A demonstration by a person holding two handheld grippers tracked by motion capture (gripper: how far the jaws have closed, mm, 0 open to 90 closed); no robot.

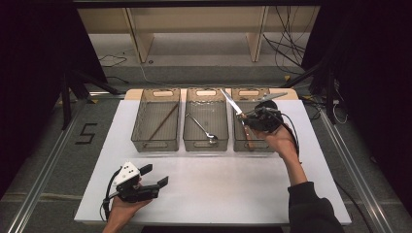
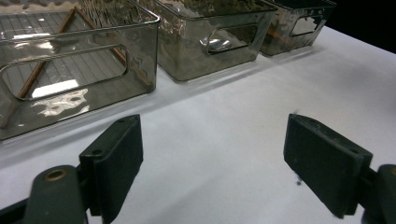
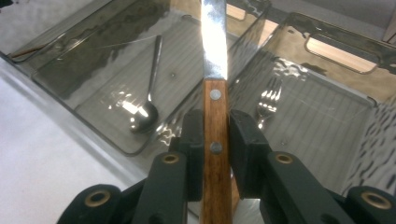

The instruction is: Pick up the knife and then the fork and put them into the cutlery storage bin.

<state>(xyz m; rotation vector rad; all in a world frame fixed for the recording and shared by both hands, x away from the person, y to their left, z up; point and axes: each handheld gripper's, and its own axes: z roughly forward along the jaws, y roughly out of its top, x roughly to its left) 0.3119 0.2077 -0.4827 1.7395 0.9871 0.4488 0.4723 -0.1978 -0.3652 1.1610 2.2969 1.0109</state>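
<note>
wooden knife handle (image 3: 215,140) clamped in right tongs (image 3: 216,133), left tongs (image 2: 212,161) spread wide, holding nothing

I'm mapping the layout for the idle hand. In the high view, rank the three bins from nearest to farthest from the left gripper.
From the left gripper, low at the table's left:
1. Left bin, holding chopsticks.
2. Middle bin, holding a spoon.
3. Right bin, at the far right.
</note>
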